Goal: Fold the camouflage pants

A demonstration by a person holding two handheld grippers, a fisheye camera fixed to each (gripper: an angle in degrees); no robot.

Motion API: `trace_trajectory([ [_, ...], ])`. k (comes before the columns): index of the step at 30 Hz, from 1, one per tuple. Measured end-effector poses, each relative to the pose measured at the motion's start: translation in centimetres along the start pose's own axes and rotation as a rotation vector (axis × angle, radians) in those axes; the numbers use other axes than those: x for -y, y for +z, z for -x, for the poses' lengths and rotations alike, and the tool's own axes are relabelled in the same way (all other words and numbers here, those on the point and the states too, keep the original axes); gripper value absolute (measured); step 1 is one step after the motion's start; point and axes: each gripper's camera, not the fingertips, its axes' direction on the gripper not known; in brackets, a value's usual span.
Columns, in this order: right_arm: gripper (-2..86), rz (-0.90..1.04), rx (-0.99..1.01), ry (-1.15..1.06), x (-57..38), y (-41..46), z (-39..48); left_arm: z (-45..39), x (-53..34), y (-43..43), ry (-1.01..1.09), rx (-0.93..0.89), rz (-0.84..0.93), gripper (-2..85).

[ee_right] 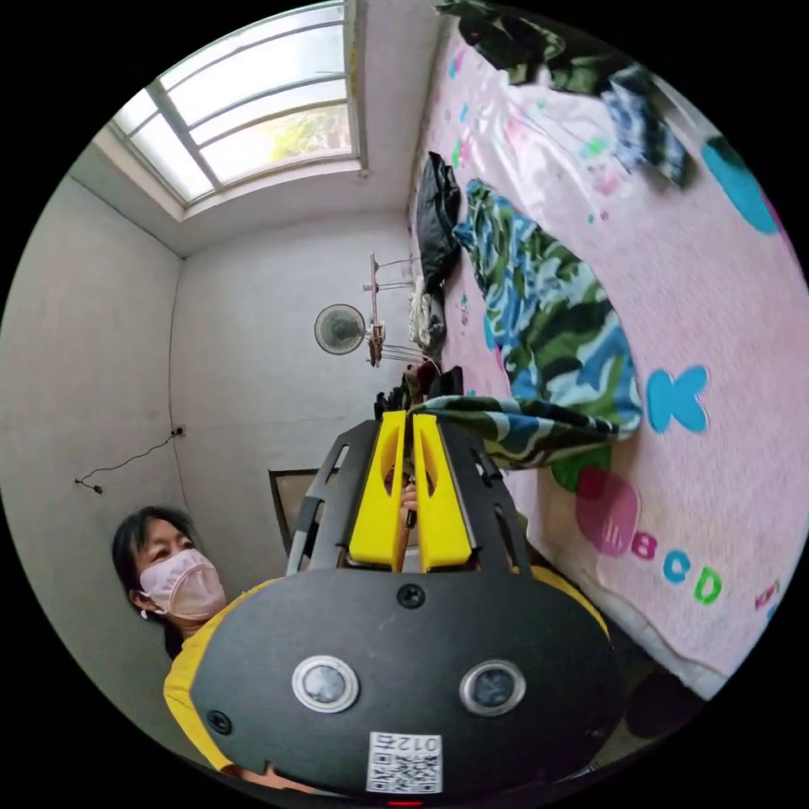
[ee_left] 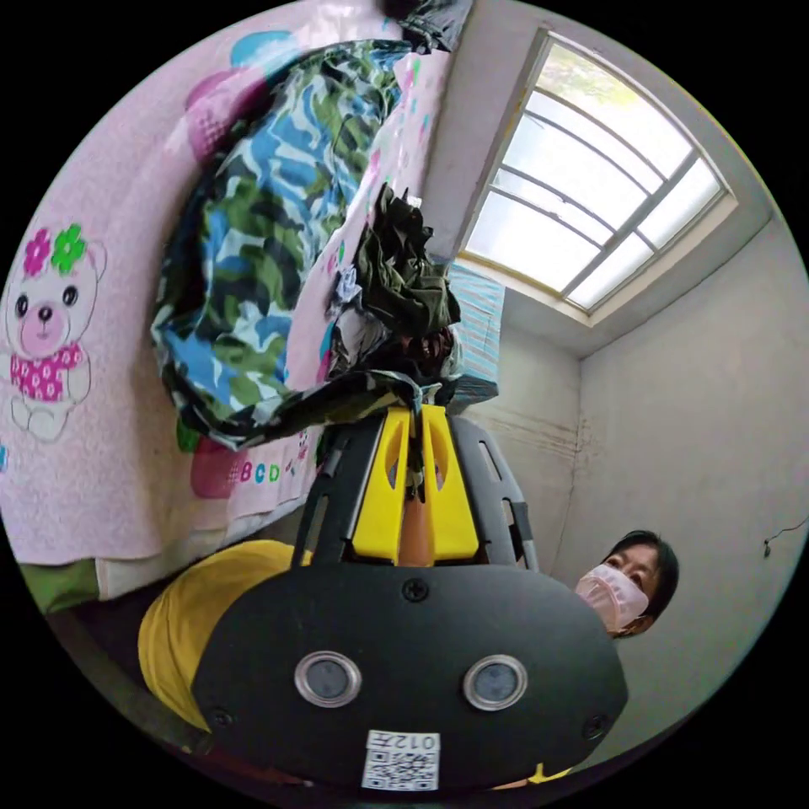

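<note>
Left gripper view has the left gripper point(ee_left: 415, 413) with its two yellow plastic jaws pressed together on a bunched hem of the camouflage pants point(ee_left: 261, 253), soft creased cloth in blue, green and white blotches that lies along the bed point(ee_left: 93, 472) near its edge. Right gripper view shows the right gripper point(ee_right: 409, 419) likewise clamped on another gathered edge of that cloth point(ee_right: 548, 337), beside one fuzzy pink blanket point(ee_right: 725, 506) printed with letters.

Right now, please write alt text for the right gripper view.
The right gripper, fingers shut, pinches an edge of the camouflage pants, which lie on a pink bedcover. A person is beside it.
</note>
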Motion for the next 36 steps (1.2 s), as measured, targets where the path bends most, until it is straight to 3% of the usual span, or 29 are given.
trace_trajectory([
  [5, 1.3, -0.027, -0.045, -0.003, 9.1, 4.6, 0.7, -1.1, 9.0, -1.1, -0.043, -0.051, -0.063, 2.8],
  [13, 4.3, -0.056, -0.244, 0.205, 19.4, 11.9, -5.6, 3.3, 16.5, -2.4, -0.202, -0.005, -0.181, 7.6],
  [19, 7.9, -0.152, -0.232, 0.067, 20.6, 12.1, -4.6, 1.5, 16.4, -4.2, 0.047, -0.258, -0.356, 13.4],
  [21, 8.7, -0.101, -0.281, -0.031, 19.5, 11.9, -3.1, -0.5, 15.4, -4.6, 0.128, -0.156, -0.32, 13.8],
  [26, 11.1, 0.232, -0.719, -0.277, 13.5, 14.5, -1.5, -4.6, 9.2, -1.4, 0.304, 0.584, -0.038, 14.9],
  [28, 12.2, 0.347, -0.788, -0.337, 11.2, 15.6, -2.0, -4.5, 7.3, 0.6, 0.357, 0.705, 0.031, 15.3],
  [36, 9.7, 0.447, -0.729, -0.327, 10.9, 18.1, -2.9, -4.4, 6.1, 6.1, 0.471, 0.811, 0.188, 13.7],
])
